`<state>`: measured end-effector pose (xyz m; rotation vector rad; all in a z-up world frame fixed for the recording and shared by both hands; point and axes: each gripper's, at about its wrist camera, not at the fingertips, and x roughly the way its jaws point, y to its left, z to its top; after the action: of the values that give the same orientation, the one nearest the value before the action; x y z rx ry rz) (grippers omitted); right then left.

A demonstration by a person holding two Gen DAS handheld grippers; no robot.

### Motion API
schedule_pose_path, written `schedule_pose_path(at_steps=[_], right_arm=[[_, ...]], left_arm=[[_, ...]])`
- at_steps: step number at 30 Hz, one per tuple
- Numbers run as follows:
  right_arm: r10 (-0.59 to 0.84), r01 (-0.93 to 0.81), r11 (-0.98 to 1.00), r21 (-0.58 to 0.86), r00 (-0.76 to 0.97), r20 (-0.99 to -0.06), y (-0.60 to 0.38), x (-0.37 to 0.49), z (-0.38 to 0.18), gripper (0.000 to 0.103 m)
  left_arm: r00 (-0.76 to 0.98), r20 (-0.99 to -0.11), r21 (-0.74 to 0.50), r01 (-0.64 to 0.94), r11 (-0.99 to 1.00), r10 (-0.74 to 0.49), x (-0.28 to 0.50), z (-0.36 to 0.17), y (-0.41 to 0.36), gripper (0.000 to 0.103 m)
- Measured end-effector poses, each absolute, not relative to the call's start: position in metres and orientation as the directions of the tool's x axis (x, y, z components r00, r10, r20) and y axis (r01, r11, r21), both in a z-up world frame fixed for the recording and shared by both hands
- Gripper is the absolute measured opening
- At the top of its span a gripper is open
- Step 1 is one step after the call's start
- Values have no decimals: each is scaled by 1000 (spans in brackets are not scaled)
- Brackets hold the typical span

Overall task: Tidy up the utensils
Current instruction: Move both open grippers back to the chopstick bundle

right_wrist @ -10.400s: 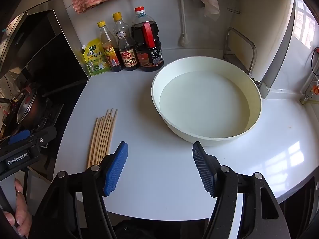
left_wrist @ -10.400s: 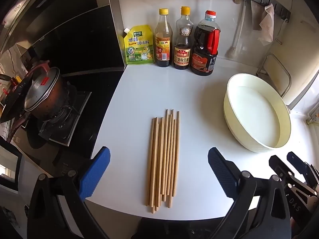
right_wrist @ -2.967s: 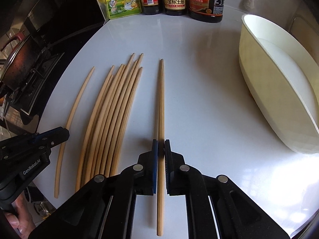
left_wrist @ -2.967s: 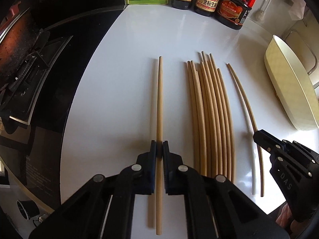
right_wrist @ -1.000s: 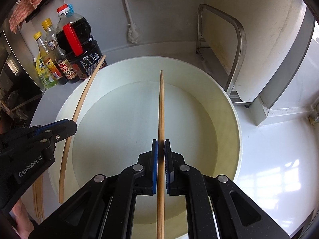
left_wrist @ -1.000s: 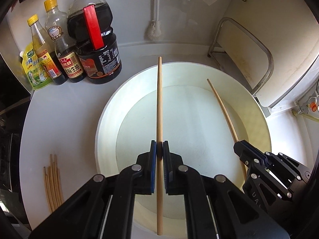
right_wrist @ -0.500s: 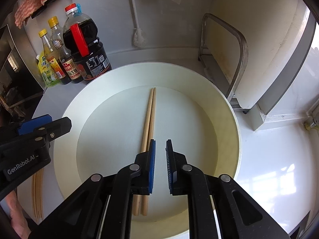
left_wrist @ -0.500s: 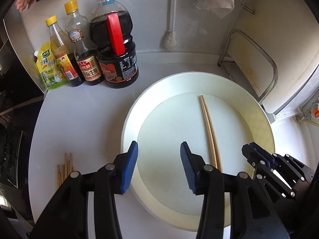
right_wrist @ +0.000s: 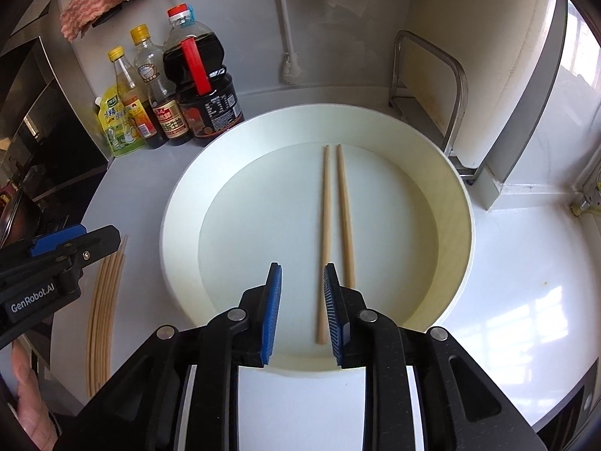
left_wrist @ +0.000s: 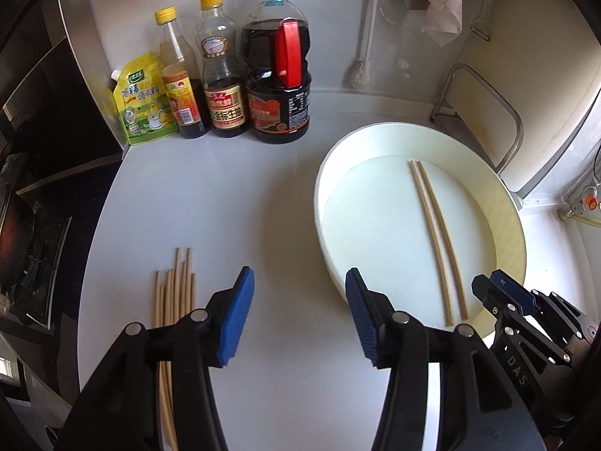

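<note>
Two chopsticks lie side by side in the cream basin, w/ the right gripper narrowly parted & empty above them, jaws just opening, the left gripper wider, also opening, empty beside the bundle of chopsticks on the counter.

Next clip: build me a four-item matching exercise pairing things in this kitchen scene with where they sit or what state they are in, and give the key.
Things
1. two chopsticks
2. chopstick bundle
3. left tongs
4. red-handled bottle

Place or state
A. against the back wall, beside two yellow-capped bottles
B. open, nothing between the pads
C. side by side inside the cream basin
D. on the white counter, left of the basin

Pairs: 1-C, 2-D, 3-B, 4-A
</note>
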<state>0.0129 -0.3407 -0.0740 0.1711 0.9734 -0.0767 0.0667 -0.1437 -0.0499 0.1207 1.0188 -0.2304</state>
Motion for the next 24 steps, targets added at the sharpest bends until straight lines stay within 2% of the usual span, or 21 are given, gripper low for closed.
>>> schedule_pose_path(at_steps=[8,19,24], right_arm=[[65,76,989,127,545,-836,-282,-18,-71,25],[112,29,988,149,519,-847,-220,-29,-80,29],[126,27,987,160,493,-861,-197,-24,-92,30]], left_arm=[[507,-855,6,215,977,-106,47,-50,-85,54],[469,-882,59,193,979,-39,40,-77,-7,55],[453,-891,62,182,981,-28,40,-89,24,59]])
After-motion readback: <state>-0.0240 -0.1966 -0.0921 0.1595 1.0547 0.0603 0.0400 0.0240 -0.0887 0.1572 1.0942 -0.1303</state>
